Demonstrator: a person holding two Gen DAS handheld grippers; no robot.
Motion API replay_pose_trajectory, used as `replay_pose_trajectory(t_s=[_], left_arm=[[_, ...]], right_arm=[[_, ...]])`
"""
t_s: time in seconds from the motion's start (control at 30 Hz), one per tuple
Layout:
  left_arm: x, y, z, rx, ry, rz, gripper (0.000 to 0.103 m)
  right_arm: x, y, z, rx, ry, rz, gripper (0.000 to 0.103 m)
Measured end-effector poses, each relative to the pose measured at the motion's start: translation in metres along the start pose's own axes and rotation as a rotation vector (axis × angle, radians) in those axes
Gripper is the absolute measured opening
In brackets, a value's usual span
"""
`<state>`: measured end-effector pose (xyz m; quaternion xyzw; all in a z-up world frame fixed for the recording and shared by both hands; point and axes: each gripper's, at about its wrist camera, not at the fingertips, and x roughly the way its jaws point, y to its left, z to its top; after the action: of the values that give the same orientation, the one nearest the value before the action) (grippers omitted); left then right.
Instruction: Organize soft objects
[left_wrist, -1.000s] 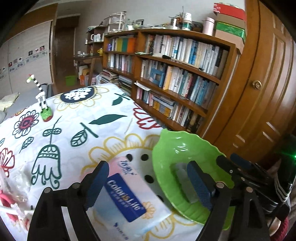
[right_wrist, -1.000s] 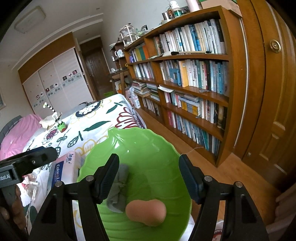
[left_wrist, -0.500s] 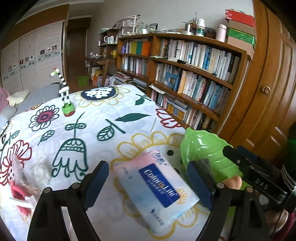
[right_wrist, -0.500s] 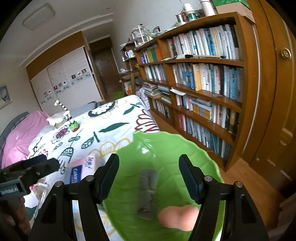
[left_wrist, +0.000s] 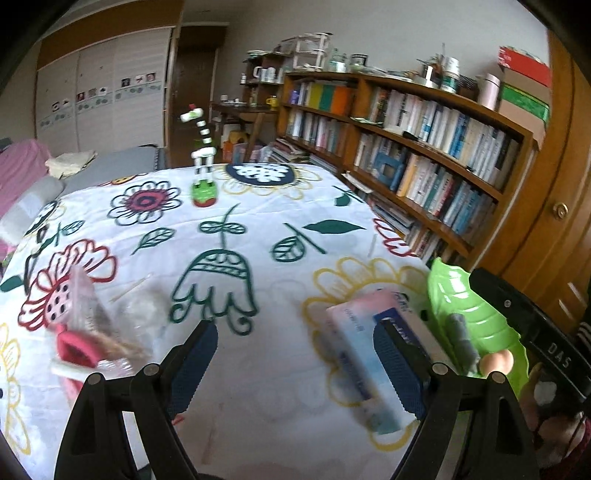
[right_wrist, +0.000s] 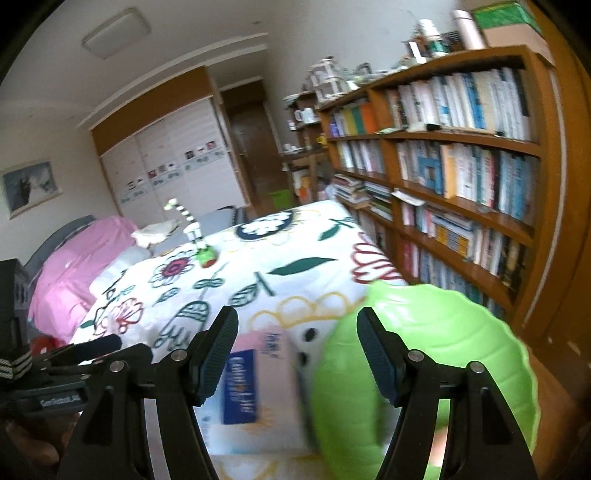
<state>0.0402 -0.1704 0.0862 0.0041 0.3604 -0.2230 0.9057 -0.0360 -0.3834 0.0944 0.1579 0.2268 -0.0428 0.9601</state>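
Bed (left_wrist: 258, 369) with flower-print cover carries everything. Green leaf-shaped bowl (left_wrist: 465, 306) at its right edge, grey cloth roll (left_wrist: 460, 343) and a peach soft lump (left_wrist: 496, 361) inside. Tissue pack (left_wrist: 354, 347) lies just left of the bowl. Left gripper (left_wrist: 295, 373) fingers apart, nothing held. Right gripper (right_wrist: 297, 360) fingers apart, empty, above the pack.

Tissue pack (left_wrist: 373, 365): motion-blurred, label unreadable, near corner hidden behind a fingertip | Pink item (left_wrist: 75, 349) (left of table): smeared, possibly a bagged toy | Green leaf dish (right_wrist: 439, 354): lower rim cut by frame edge, contents blocked there | Grey roll (left_wrist: 460, 341) and peach lump (left_wrist: 496, 362) in dish: too blurred to identify.
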Motion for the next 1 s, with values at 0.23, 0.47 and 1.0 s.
replay_pose_trajectory(t_s=[0.23, 0.47, 1.0], left_arm=[[-0.008, 0.026, -0.006, -0.027, -0.012, 0.041, 0.089], [-0.021, 0.058, -0.013, -0.054, -0.037, 0.097, 0.089], [-0.040, 0.133, -0.038, -0.196, -0.034, 0.189, 0.089]], right_arm=[[0.011, 0.044, -0.005, -0.084, 0.007, 0.093, 0.068], [0.023, 0.076, -0.016, -0.136, 0.054, 0.141, 0.068], [0.037, 0.134, -0.043, -0.239, 0.143, 0.221, 0.068]])
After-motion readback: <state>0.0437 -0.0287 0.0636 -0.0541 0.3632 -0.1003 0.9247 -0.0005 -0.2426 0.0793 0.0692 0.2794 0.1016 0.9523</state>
